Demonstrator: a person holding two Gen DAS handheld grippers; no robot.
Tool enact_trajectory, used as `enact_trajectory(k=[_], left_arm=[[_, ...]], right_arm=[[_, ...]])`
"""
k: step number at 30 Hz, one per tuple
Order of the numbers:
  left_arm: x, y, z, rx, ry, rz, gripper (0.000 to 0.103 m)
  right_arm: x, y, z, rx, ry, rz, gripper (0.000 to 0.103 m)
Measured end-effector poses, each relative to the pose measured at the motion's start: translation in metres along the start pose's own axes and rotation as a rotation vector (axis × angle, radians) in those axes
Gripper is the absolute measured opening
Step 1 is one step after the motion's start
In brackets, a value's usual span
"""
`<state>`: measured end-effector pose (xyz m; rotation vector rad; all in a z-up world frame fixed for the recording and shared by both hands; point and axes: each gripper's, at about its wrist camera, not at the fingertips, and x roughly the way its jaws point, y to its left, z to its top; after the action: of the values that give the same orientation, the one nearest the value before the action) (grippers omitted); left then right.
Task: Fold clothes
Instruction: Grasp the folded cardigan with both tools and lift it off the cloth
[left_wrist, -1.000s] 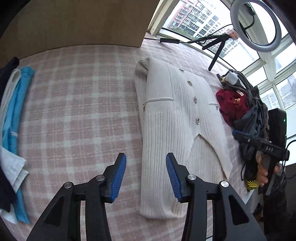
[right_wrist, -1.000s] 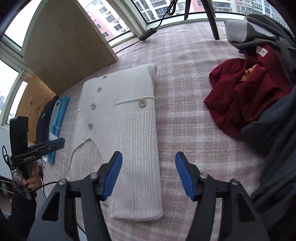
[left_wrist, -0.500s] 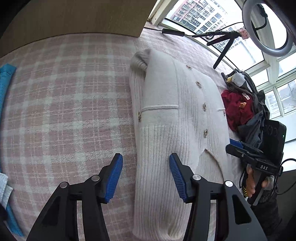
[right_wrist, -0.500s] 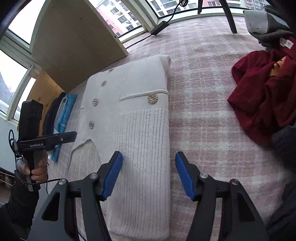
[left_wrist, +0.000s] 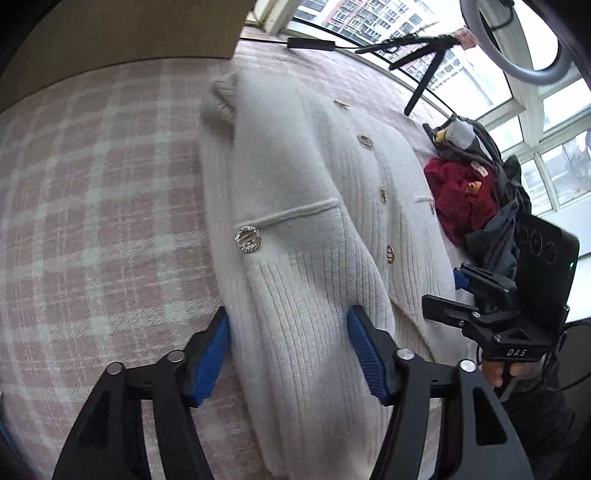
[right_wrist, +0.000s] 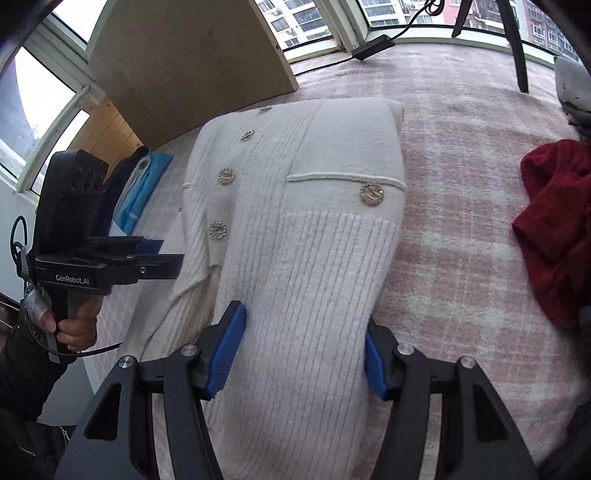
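A cream ribbed cardigan (left_wrist: 295, 206) lies folded lengthwise, sleeves turned in, on a pink plaid cloth (left_wrist: 92, 221), collar end toward 12 o'clock in both views.

Left wrist view only: a ring light (left_wrist: 517, 40) at 1 o'clock, a black tripod (left_wrist: 421, 66) below it, and the full pile of red (left_wrist: 461, 199) and grey clothes (left_wrist: 498, 236) at 3 o'clock, beside the cardigan's far edge. At 4 o'clock the right gripper (left_wrist: 476, 295) appears from the side, held by a hand (left_wrist: 496, 371).

Right wrist view only: a wooden board (right_wrist: 192, 62) at 11 o'clock, a stack of blue and dark clothes (right_wrist: 144, 188) at 9 o'clock, just beside the cardigan's left edge, and the left gripper (right_wrist: 155, 254) at 8 o'clock, gripped by a hand (right_wrist: 75, 325). Of the red garment (right_wrist: 554, 221) only an edge shows, at 3 o'clock.

Left gripper (left_wrist: 288, 350): jaws wide apart, straddling the folded left sleeve band near the hem end; the left blue pad (left_wrist: 212, 354) sits at the sleeve's outer edge over the cloth, the right pad (left_wrist: 364, 354) rests on the knit. Nothing is clamped.

Right gripper (right_wrist: 303, 354): jaws equally wide, straddling the right sleeve band; the left pad (right_wrist: 225, 350) lies against the ribbing, the right pad (right_wrist: 373, 363) is partly hidden behind the sleeve's outer edge. The fabric sits between the fingers, not pinched.
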<state>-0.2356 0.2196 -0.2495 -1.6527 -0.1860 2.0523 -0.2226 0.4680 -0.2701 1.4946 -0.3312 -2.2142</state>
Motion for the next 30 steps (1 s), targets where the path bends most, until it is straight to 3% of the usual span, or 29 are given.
enact_trajectory(k=[4, 5, 6, 9, 12, 18, 22, 25, 30], left_arm=[[0.005, -0.008, 0.001, 0.023, -0.002, 0.000, 0.063], [0.005, -0.008, 0.002, 0.016, -0.005, -0.001, 0.059], [0.005, -0.007, 0.002, 0.013, -0.004, -0.006, 0.049], [0.004, -0.003, 0.003, 0.015, 0.002, -0.020, 0.038], [0.001, 0.002, 0.003, -0.016, -0.006, -0.043, 0.029], [-0.014, -0.010, 0.003, -0.005, -0.075, -0.029, 0.025], [-0.025, -0.017, 0.003, -0.009, -0.118, -0.020, 0.023], [-0.052, -0.019, 0.001, -0.017, -0.169, -0.047, 0.023], [-0.089, -0.021, -0.011, -0.019, -0.219, -0.030, 0.023]], right_arm=[[0.004, 0.004, 0.001, -0.014, 0.008, -0.006, 0.051], [0.004, 0.004, 0.001, -0.008, 0.008, -0.003, 0.049], [0.005, 0.004, 0.001, -0.002, 0.012, 0.003, 0.046], [0.006, 0.006, 0.001, -0.003, 0.016, 0.007, 0.045], [0.007, 0.004, 0.001, 0.017, 0.012, 0.033, 0.037], [0.004, 0.014, 0.002, 0.046, -0.021, 0.089, 0.030], [-0.008, 0.033, 0.005, 0.020, -0.072, 0.053, 0.027], [-0.023, 0.041, 0.009, 0.030, -0.098, 0.077, 0.027], [-0.043, 0.074, 0.008, -0.007, -0.107, 0.106, 0.027]])
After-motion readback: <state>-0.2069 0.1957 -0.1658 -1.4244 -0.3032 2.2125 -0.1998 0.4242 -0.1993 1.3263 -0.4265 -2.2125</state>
